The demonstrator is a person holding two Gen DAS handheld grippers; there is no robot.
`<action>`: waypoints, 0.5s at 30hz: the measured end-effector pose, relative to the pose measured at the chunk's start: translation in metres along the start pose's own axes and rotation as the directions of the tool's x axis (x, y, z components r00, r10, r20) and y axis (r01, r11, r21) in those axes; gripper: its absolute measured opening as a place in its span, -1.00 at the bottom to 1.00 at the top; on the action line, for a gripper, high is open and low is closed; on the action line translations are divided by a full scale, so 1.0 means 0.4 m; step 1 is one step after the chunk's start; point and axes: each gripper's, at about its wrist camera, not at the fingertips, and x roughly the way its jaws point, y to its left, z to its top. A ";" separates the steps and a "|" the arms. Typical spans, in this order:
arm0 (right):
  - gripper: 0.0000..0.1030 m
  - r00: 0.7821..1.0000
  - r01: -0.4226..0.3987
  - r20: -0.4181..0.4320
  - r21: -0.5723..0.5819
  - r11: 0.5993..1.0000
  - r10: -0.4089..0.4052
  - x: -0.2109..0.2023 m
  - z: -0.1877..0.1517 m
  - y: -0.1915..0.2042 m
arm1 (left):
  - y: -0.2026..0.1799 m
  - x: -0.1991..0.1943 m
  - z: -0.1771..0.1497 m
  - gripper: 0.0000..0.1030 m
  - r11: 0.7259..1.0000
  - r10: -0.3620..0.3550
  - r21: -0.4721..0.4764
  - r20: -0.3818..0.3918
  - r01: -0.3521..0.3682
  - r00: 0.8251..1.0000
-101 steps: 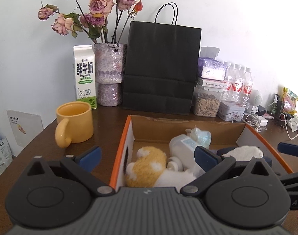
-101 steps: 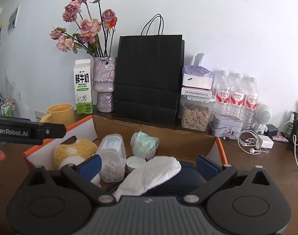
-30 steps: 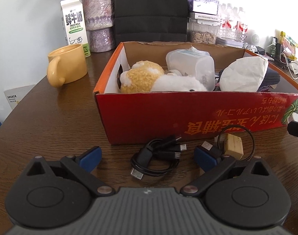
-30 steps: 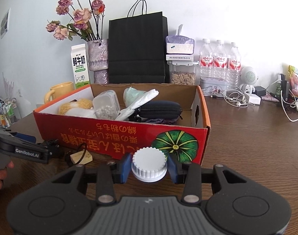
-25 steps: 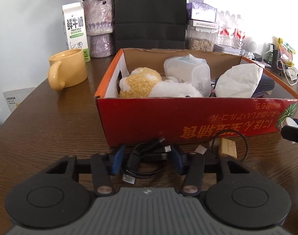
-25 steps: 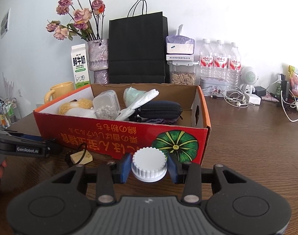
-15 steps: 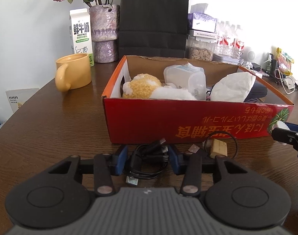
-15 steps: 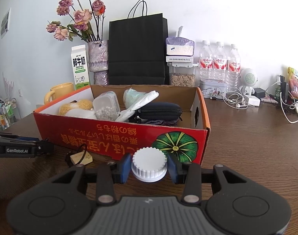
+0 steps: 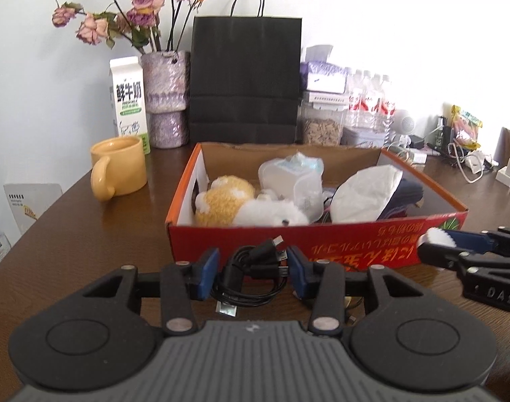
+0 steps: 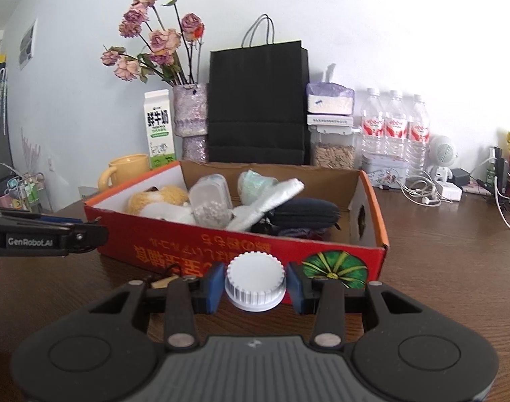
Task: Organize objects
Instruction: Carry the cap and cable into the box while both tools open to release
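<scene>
Low centre of the left wrist view, left gripper (image 9: 251,273) clamps a coiled black USB cable (image 9: 251,276), glossy, plugs sticking up, just in front of the red cardboard box (image 9: 355,248) on the dark wood counter (image 9: 87,234). Low centre of the right wrist view, right gripper (image 10: 255,283) grasps a ribbed white plastic cap (image 10: 255,281). Box holds a fuzzy yellow plush toy (image 9: 226,199). Milk carton (image 9: 129,100) reads "FRESH MILK"; the left gripper's side reads "GenRobot.AI".

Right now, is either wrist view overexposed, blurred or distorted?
Left wrist view: wall blown out at upper right, water bottles washed out, slightly soft overall. Right wrist view: evenly lit, sharper. Both show fisheye bending and dark corners.
</scene>
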 end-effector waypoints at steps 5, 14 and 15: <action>-0.24 0.999 -0.025 0.032 -0.032 0.999 0.026 0.009 0.043 0.038 | -0.021 -0.006 0.045 -0.13 1.000 -0.015 0.020 0.049 0.014 0.999; -0.24 0.995 -0.010 0.094 -0.094 0.996 0.019 0.039 0.139 0.081 | -0.043 0.000 0.127 -0.13 1.000 -0.023 0.013 0.127 0.022 0.992; -0.24 0.995 -0.009 0.098 -0.098 0.995 0.019 0.046 0.147 0.084 | -0.043 0.005 0.135 -0.13 1.000 -0.024 0.009 0.132 0.023 0.991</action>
